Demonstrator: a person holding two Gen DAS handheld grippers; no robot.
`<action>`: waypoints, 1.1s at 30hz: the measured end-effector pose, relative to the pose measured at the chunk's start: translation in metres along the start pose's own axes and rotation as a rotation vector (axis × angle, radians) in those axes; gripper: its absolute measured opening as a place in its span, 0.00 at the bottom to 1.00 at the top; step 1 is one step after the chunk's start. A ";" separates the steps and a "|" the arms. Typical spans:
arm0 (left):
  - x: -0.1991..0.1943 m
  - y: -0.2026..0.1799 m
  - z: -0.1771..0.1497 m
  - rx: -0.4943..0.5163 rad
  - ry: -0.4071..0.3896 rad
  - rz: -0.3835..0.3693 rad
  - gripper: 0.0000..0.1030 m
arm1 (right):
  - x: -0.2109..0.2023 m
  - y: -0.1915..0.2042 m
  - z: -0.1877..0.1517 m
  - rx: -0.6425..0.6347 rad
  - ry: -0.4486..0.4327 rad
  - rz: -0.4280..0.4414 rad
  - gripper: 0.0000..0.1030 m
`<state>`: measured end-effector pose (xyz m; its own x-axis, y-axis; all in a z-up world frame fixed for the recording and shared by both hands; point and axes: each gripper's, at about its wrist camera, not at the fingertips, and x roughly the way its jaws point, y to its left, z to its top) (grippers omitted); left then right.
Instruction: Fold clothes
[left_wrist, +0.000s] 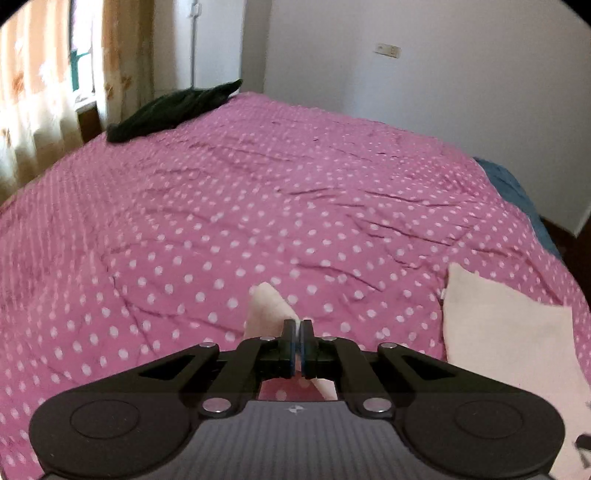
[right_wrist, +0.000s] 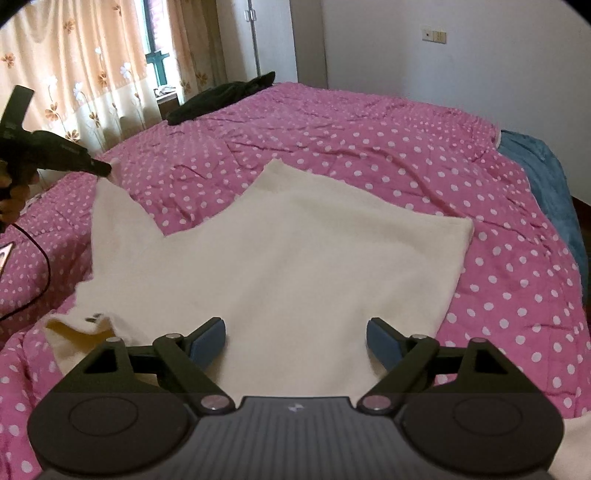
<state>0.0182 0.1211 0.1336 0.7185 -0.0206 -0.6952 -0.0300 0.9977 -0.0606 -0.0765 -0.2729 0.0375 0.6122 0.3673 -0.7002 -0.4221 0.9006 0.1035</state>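
A cream garment (right_wrist: 295, 251) lies spread on the pink polka-dot bedspread (right_wrist: 369, 147). My right gripper (right_wrist: 295, 332) hovers over its near part, open, with only the flat cloth below the blue pads (right_wrist: 210, 339). At the left edge of the right wrist view, my left gripper (right_wrist: 103, 169) holds the tip of the garment's sleeve (right_wrist: 114, 221) lifted off the bed. In the left wrist view that gripper (left_wrist: 298, 326) is shut on the sleeve end (left_wrist: 269, 306), which sticks up past the fingers. The garment's body (left_wrist: 509, 350) shows at the right.
A black garment (right_wrist: 221, 96) lies bunched at the bed's far left corner, near floral curtains (right_wrist: 74, 74). A blue blanket (right_wrist: 546, 184) hangs over the right edge. A black cable (right_wrist: 40, 258) runs across the bedspread at the left, below a person's hand (right_wrist: 14, 184).
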 end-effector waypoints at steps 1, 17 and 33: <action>-0.005 -0.004 0.003 0.024 -0.024 0.020 0.03 | -0.002 0.001 0.001 -0.003 -0.003 0.006 0.84; 0.000 -0.032 -0.016 0.112 0.037 0.035 0.07 | -0.015 0.032 0.004 -0.079 -0.034 0.116 0.84; 0.036 -0.042 -0.048 0.092 0.146 -0.014 0.23 | -0.072 -0.003 -0.027 0.090 -0.098 -0.029 0.82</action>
<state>0.0120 0.0754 0.0765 0.6096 -0.0367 -0.7918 0.0473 0.9988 -0.0099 -0.1372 -0.3079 0.0685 0.6874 0.3576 -0.6321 -0.3442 0.9268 0.1500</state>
